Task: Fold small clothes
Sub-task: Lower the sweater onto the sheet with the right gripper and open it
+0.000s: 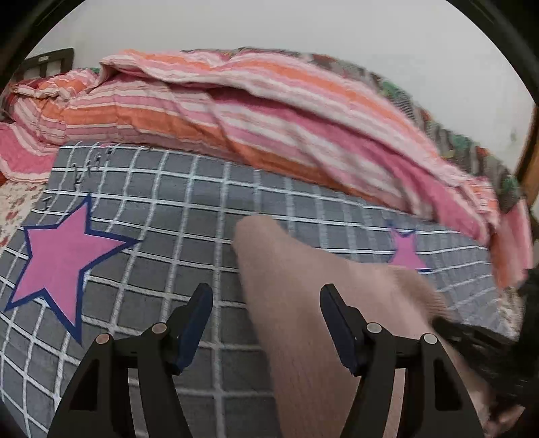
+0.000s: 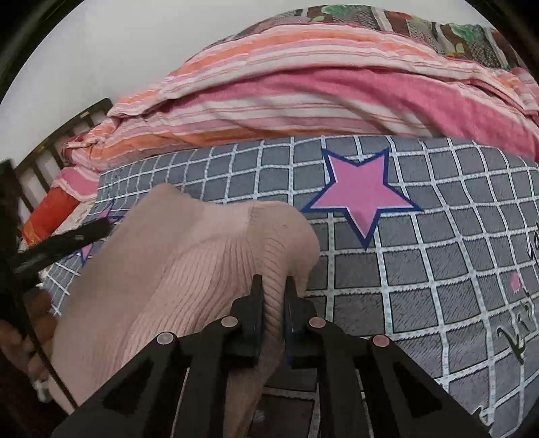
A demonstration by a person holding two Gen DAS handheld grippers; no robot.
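Note:
A pale pink ribbed knit garment (image 1: 303, 303) lies on the grey checked blanket (image 1: 161, 209). My left gripper (image 1: 266, 293) is open, and the cloth runs between its fingers nearer the right-hand one, with neither pad pressing on it. My right gripper (image 2: 274, 281) is shut on a raised ribbed fold of the garment (image 2: 188, 262), close to its right edge. In the right wrist view the left gripper (image 2: 60, 242) shows as a blurred black shape at the garment's left side. A person's hand (image 2: 20, 337) holds it from below.
The blanket carries pink stars with blue outlines (image 2: 362, 192). A bunched pink and orange striped quilt (image 1: 252, 111) lies along its far side, with a patterned cover (image 2: 421, 27) behind. A dark headboard (image 2: 67, 134) stands at the left against a white wall.

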